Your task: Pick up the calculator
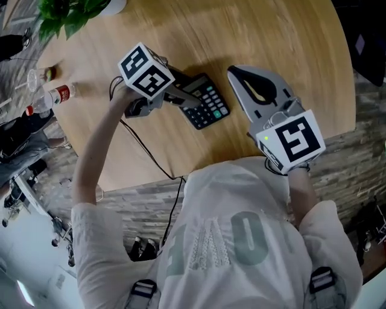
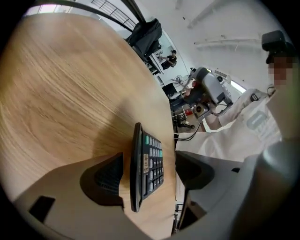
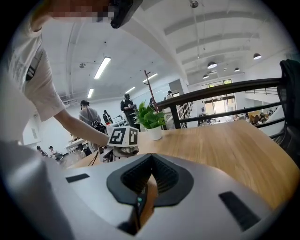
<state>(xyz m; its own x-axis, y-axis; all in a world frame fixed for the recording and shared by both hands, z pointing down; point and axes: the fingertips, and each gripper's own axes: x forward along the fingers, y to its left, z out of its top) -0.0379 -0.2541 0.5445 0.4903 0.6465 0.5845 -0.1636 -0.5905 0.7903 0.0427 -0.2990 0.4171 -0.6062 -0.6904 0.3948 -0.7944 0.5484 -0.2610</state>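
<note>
A black calculator with grey and green keys lies on the round wooden table. My left gripper reaches over its left end. In the left gripper view the calculator sits edge-on between the two jaws of the left gripper, which stand open with a gap on each side. My right gripper hovers just right of the calculator, jaws shut with nothing held. In the right gripper view the right gripper's pads meet, and a sliver of the calculator shows below them.
A potted plant stands at the table's far left, with a plastic bottle and a glass near the left edge. A black cable runs off the near edge. Beyond the table are a railing and other people.
</note>
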